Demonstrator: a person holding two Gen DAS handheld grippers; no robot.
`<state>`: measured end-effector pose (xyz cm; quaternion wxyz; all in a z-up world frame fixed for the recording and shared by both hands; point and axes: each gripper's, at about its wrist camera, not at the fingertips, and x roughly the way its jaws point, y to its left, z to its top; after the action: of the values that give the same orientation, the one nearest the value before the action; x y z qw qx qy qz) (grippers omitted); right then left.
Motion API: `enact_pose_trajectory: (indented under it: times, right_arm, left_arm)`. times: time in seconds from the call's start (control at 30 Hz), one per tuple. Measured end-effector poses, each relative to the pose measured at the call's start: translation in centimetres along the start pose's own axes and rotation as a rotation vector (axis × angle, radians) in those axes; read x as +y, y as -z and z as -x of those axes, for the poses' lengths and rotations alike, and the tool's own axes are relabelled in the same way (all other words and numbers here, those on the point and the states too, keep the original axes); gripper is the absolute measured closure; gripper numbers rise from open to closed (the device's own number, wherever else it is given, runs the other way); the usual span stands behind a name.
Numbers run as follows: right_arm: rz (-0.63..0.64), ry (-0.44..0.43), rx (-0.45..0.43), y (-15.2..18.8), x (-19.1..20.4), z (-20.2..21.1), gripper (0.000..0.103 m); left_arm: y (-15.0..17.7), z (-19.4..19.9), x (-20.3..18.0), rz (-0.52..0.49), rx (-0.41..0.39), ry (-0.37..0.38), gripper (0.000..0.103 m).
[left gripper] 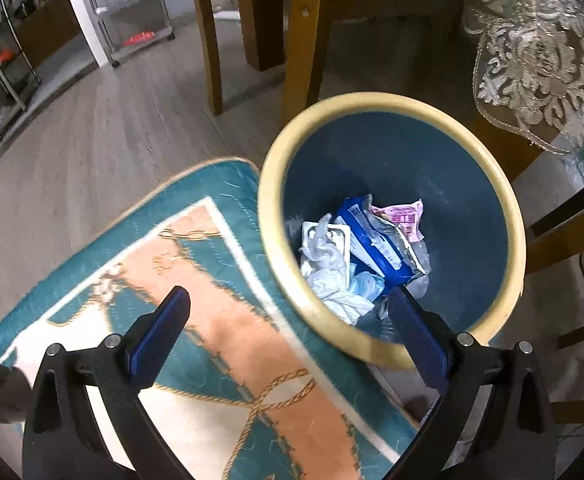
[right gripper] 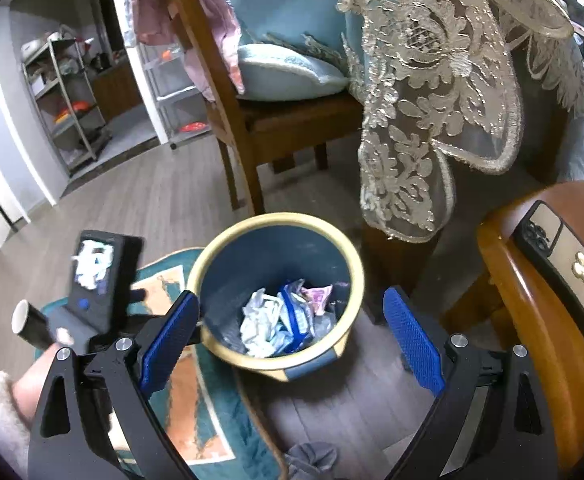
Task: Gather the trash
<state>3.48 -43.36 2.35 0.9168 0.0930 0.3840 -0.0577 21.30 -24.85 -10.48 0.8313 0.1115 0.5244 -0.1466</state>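
Note:
A blue trash bin with a cream rim (left gripper: 269,216) (right gripper: 356,280) stands on the floor beside a rug. Inside lie crumpled white tissue (left gripper: 332,276) (right gripper: 259,322), a blue wrapper (left gripper: 372,240) (right gripper: 292,312) and a pink packet (left gripper: 402,216) (right gripper: 318,296). My left gripper (left gripper: 289,304) hovers open over the bin's near rim, nothing between its blue pads. My right gripper (right gripper: 292,312) hangs open above the bin, also with nothing in it. The left gripper's body and the hand that holds it (right gripper: 91,280) show at the left of the right wrist view.
A teal and peach rug (left gripper: 219,320) (right gripper: 179,400) lies left of the bin. Wooden chairs (left gripper: 300,40) (right gripper: 251,120) and a table with a lace cloth (left gripper: 532,60) (right gripper: 432,100) stand behind. A phone (right gripper: 564,272) rests on a wooden seat (right gripper: 512,300) at right. Metal shelves (right gripper: 63,100) line the far wall.

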Motion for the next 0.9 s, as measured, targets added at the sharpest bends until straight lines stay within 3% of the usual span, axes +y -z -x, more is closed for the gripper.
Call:
enact_pose_trajectory:
  times: [0.17,0.5,0.7,0.9]
  right_arm:
    - [-0.036,-0.008,0.039,0.2,-0.7,-0.8,0.010]
    - [-0.049,-0.027,0.066,0.7,-0.3,-1.1,0.010]
    - [-0.013,-0.028,0.056,0.6,0.6,-0.9,0.010]
    - [0.009,-0.027,0.055,0.7,1.5,-0.8,0.010]
  left_arm:
    - [1.5,4.1,-0.5,-0.043,-0.085,-0.055,0.006]
    - [5.1,13.5,-0.9,-0.066,-0.242,-0.039,0.006]
    - [6.9,15.8,0.8,-0.009,-0.286,0.025,0.006]
    - [7.1,17.1,1.4,-0.011,-0.325,-0.004,0.006]
